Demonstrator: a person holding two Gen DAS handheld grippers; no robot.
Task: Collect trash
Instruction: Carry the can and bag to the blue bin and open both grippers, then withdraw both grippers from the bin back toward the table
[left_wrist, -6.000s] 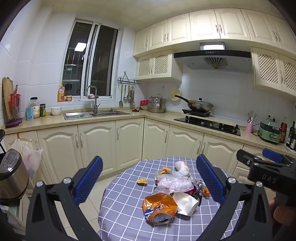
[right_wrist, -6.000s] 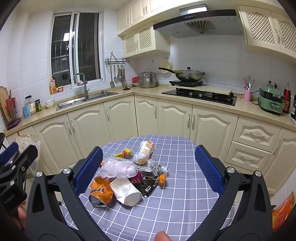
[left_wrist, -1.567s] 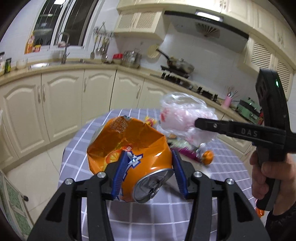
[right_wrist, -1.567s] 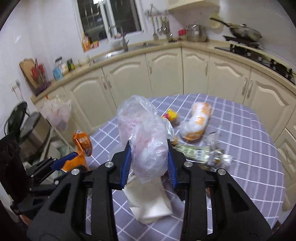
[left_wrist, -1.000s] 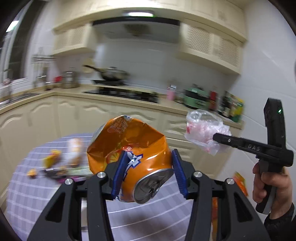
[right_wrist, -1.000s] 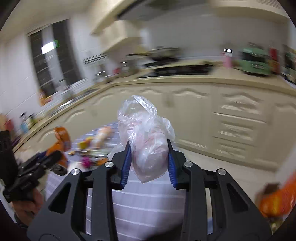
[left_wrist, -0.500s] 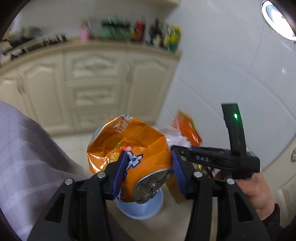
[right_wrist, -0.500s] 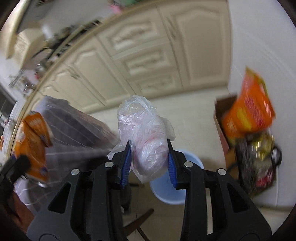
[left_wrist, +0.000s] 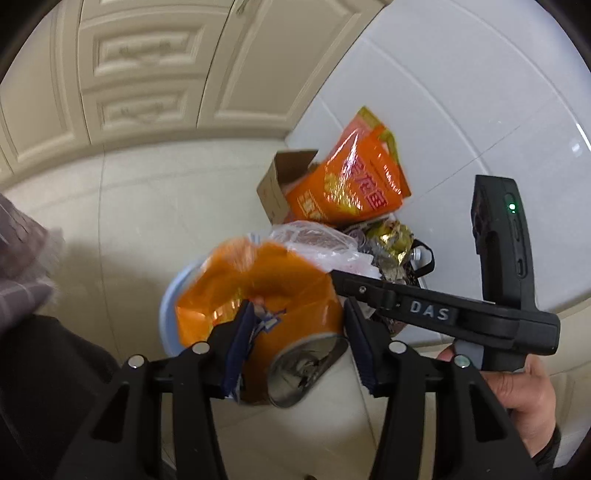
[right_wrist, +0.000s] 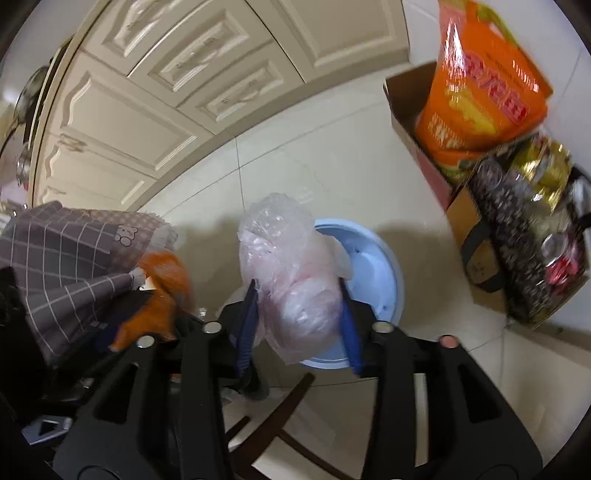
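Above blue bin, grippers clamp can, bag

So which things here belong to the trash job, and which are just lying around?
Part of the job:
- crushed orange can, in the left gripper
- clear plastic bag, in the right gripper
- light blue bin below both

Just lying about:
- cardboard box
- orange bag in it
- checked tablecloth
- cabinets

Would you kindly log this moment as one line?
left gripper: shut on crushed can | right gripper: shut on plastic bag | both above blue bin
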